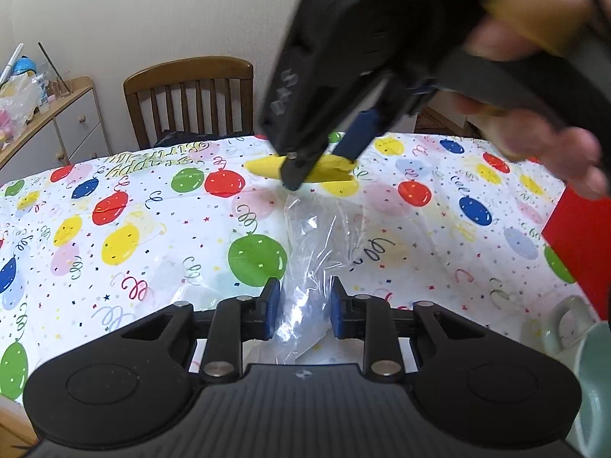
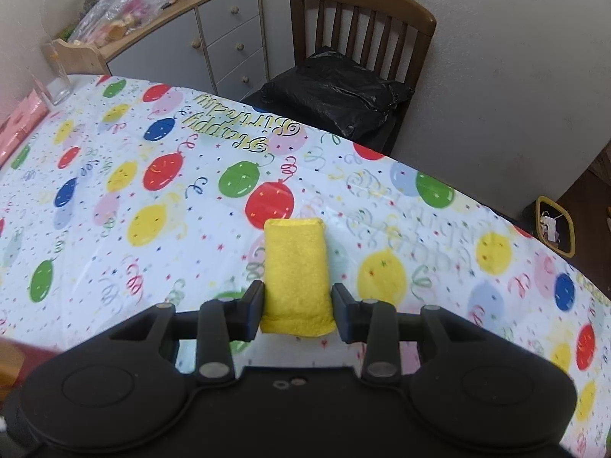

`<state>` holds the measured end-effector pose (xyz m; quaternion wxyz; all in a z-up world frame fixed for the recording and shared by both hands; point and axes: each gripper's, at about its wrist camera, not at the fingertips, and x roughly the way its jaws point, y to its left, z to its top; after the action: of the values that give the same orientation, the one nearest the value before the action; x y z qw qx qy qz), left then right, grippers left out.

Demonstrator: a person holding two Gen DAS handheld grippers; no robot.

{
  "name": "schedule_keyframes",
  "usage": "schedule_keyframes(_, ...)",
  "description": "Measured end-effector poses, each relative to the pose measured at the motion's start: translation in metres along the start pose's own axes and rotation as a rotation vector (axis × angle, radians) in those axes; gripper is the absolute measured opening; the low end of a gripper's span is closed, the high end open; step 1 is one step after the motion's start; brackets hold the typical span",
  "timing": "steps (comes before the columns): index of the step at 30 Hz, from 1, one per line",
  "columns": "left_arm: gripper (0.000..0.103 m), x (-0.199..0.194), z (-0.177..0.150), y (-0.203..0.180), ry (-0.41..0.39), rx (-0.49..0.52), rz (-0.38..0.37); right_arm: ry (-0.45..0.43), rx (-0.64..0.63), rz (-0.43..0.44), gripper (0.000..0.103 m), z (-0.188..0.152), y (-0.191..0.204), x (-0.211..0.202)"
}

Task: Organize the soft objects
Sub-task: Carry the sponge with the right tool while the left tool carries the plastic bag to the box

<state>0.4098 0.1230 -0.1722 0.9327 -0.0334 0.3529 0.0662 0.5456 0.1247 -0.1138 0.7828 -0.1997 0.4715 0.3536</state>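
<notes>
While the right tongs [image 2: 298, 305] pinch a folded yellow cloth [image 2: 296, 274] by its near end, both pads pressing its sides and the rest of it reaching forward past the tips, the left tongs [image 1: 301, 311] stand partly closed around the neck of a clear plastic bag [image 1: 317, 236]. Whether those left pads truly bite the film or merely flank it I cannot tell, since the plastic is see-through and bunched between them.

Seen from the left wrist, the right tongs hang ahead of and above the left ones, with the cloth at their tips just beyond the far end of the bag. Judging by this, the step in hand is bagging the cloth: one side steadies the bag, the other brings the soft thing to it. The next move probably calls for the bag's mouth to be found and held open, then the cloth fed in lengthwise; film that clings shut could block it.

Outward from the tongs, the bench [image 1: 126, 206] under its balloon cover lies bare to the left and ahead, giving free room to swing. Tighter spots sit to the right of the left tongs: a pale green mug [image 1: 573, 328] close by and a red sheet [image 1: 576, 229] at the bench edge. Beyond the far edge stands a wooden chair [image 2: 362, 19] bearing a black bag [image 2: 336, 95].
</notes>
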Motion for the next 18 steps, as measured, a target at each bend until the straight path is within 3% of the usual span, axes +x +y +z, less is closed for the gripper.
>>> schedule_keyframes(11,0.025,-0.042,0.015,-0.006,-0.008,-0.017,-0.007,-0.064,0.051,-0.024,0.037,-0.037,-0.006,-0.081)
schedule_keyframes(18,0.025,-0.090,0.034,-0.021,-0.021,-0.002,-0.017,-0.132,0.086,-0.039,0.037,-0.068,-0.009,-0.147)
